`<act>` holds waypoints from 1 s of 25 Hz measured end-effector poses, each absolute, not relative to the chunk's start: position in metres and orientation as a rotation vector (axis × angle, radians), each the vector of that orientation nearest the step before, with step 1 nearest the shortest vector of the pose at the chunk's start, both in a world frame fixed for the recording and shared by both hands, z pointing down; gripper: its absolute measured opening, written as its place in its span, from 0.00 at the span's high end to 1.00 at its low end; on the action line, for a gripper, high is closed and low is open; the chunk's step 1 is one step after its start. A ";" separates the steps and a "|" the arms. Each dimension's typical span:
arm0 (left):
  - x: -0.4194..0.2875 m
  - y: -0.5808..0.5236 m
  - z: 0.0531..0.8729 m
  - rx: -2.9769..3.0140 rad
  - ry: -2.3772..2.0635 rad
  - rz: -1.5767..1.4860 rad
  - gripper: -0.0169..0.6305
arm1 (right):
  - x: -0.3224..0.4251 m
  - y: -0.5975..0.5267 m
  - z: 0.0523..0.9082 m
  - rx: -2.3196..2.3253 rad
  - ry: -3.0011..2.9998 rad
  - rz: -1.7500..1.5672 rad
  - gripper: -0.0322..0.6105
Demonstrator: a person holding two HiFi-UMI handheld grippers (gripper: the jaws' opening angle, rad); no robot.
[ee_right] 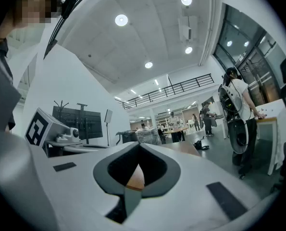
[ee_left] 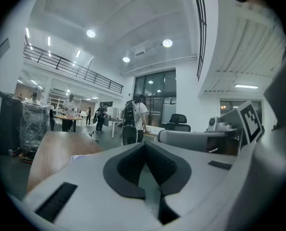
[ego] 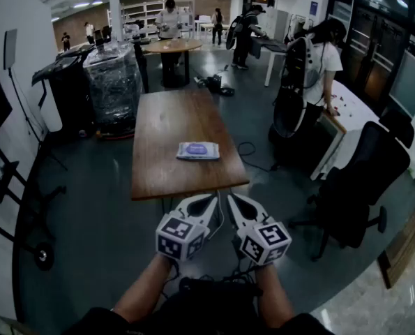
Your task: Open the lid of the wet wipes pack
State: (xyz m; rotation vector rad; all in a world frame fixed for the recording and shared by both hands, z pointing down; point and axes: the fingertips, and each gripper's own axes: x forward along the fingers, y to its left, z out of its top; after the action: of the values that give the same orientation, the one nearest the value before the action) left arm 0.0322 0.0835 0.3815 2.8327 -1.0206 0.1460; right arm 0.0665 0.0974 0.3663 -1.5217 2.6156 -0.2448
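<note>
A: Scene?
B: Long wooden surface (ego: 186, 121) dead ahead, running away from the camera. Grey floor (ego: 88, 215) all round. Plastic-wrapped load (ego: 115, 82) off the far left corner. Black office chair (ego: 364, 176) to the right, well apart from the surface. Person (ego: 320, 65) standing at a white desk further right. More people round a round table (ego: 172, 45) at the back.

A: Arms and tools?
B: Two bare forearms, left (ego: 144, 292) and right (ego: 273, 300), coming up from the bottom edge. Left tool (ego: 213, 199) and right tool (ego: 231, 199) side by side, tips close to each other, over the floor just short of the near edge of the surface. Both aimed roughly level down its length. Left jaws pressed together, nothing between. Right jaws together as well, empty. Only wood of the surface visible through the hollow behind the tips.

A: Wipes?
B: Wet wipes pack (ego: 198, 151) lying flat on the surface, toward the near end, slightly right of centre. Pale wrapper, purple patch on top. Too small to tell how the lid stands. Well apart from both tools, beyond them.
</note>
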 end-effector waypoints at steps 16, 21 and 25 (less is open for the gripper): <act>0.034 0.075 0.373 2.850 -1.040 0.146 0.97 | 0.065 0.091 0.362 -1.477 2.633 -0.215 0.93; 0.034 0.067 0.375 2.848 -1.027 0.141 0.97 | 0.066 0.084 0.363 -1.507 2.628 -0.219 0.93; 0.029 0.055 0.377 2.854 -1.001 0.142 0.97 | 0.060 0.073 0.364 -1.524 2.626 -0.221 0.93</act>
State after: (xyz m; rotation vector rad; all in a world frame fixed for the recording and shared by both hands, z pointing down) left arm 0.0289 0.0546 0.3767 2.8543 -1.0012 0.1417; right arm 0.0602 0.0730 0.3642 -1.5244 2.6257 -0.2205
